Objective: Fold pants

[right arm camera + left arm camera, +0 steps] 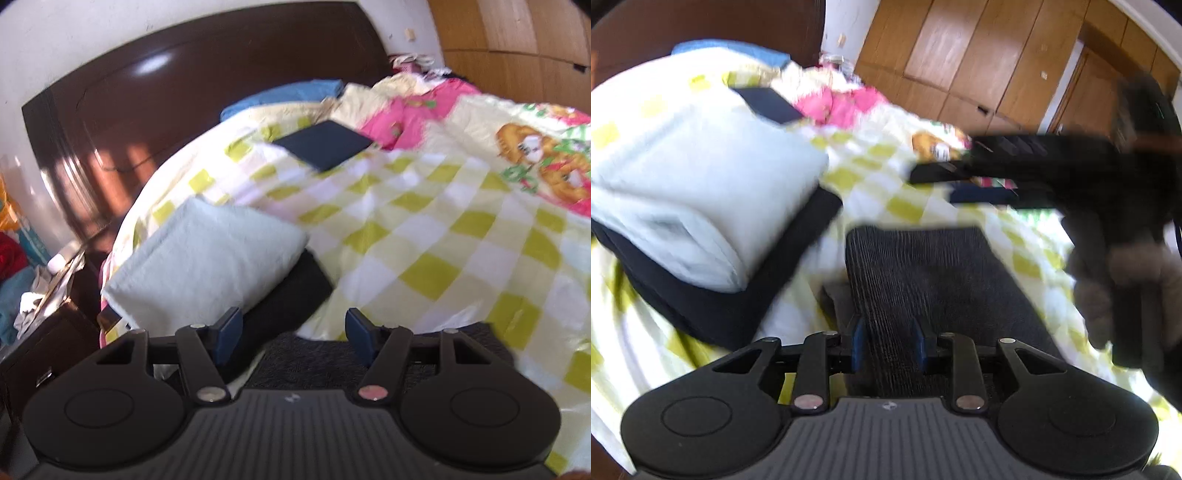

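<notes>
left gripper [888,341]: blue pads pinch a raised fold of the dark ribbed pants [923,273] | right gripper [293,338]: jaws apart, nothing between, pants edge below | pants lie folded on the checked bedspread [424,229] | left view only: right gripper from outside | right view only: pale pillow [207,254], headboard [184,92]

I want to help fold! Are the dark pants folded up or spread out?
Folded, it seems. The dark pants lie as a compact block with a straight far edge on the checked bedspread, no legs stretched out.
</notes>
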Tool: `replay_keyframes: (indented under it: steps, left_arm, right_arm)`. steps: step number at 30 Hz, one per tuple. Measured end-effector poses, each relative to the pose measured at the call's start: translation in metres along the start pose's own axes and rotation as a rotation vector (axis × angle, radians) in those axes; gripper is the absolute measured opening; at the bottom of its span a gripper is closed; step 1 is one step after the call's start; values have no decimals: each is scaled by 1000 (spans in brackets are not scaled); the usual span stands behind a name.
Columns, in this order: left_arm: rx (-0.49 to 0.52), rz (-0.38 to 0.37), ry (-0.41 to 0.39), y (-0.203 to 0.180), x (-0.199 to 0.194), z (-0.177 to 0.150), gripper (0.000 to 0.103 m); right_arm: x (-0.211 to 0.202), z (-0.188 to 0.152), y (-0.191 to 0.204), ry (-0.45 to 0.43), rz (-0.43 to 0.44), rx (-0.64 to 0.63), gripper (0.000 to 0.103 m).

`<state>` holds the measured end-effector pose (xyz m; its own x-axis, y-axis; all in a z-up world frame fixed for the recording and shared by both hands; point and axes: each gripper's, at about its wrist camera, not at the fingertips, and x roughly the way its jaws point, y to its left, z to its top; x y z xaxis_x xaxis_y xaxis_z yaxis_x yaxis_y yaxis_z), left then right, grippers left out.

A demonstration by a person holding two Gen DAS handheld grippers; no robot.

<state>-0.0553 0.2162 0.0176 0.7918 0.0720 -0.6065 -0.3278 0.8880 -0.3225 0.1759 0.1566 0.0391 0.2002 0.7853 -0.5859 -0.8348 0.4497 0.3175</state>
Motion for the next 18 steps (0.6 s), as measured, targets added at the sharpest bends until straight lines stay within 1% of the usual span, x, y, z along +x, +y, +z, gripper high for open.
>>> replay_keyframes:
  steps: [1,2,3,5,7,9,11,13,15,16,18]
  left_arm:
    - [20,15,19,-4,3,-6,40]
    - [38,30,36,-7,6,-12,41]
    - [40,33,49,-8,4,-14,41]
    - [20,37,66,-5,6,-12,41]
    - [1,48,91,0,11,-12,41]
    - [3,45,94,-1,14,-11,42]
    - [24,43,91,-5,10,-9,42]
    - [16,26,73,-6,1,-5,41]
    - [17,23,40,-6,-9,2,41]
    - [21,22,19,-7,-12,6,41]
    - [28,9,-12,-10,-14,14,41]
  right_arm:
    - [12,-6,3,30,26,27,61]
    - [29,-13,5,71,54,50,55]
    - [45,-21,6,111,59,68,52]
    - [71,-39,4,160,53,118,52]
    - [79,-46,1,132,55,136,52]
    - [80,-38,4,128,54,154,52]
    - [67,-25,3,95,82,181,51]
    - [34,-13,-5,26,107,209,49]
    - [-7,-12,-18,-32,56,193,52]
    - [-28,-14,-28,-56,11,176,53]
    - [-62,-28,-50,-64,-85,168,61]
